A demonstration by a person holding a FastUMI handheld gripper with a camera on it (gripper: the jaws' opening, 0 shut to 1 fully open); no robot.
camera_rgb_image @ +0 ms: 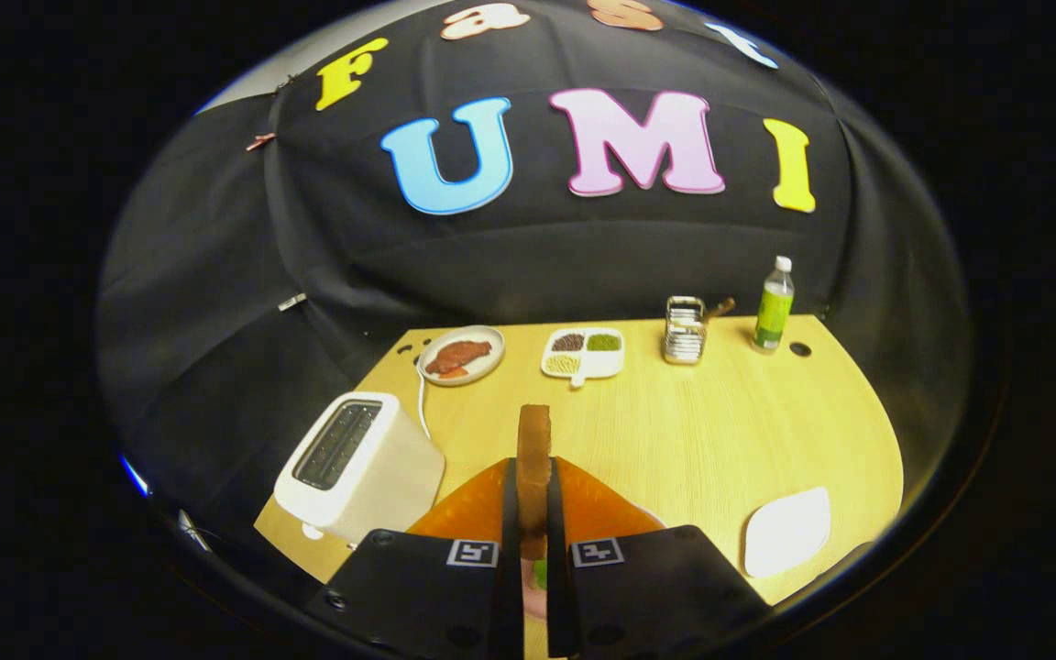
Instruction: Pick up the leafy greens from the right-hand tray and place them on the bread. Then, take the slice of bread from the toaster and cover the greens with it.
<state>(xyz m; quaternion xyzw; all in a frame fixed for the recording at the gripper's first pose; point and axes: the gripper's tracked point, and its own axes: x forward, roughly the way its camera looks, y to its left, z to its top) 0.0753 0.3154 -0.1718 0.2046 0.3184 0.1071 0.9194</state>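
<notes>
My gripper [533, 513] is shut on a slice of bread [533, 458], held edge-on and upright between the two fingers, high above the wooden table [702, 431]. Below and behind the fingers lies an orange plate [597, 509]. In the narrow gap between the fingers a small bit of green [540, 573] shows, with something pale under it; what it rests on I cannot make out. The white toaster [358, 467] stands to the left of the fingers, its slots dark. A white tray [786, 532] lies to the right of the fingers with a bare surface.
At the table's far side stand a plate of reddish food [461, 355], a white divided dish of grains [583, 353], a metal rack [685, 330] and a green bottle [774, 307]. The toaster's white cord [422, 403] runs toward the far-left plate.
</notes>
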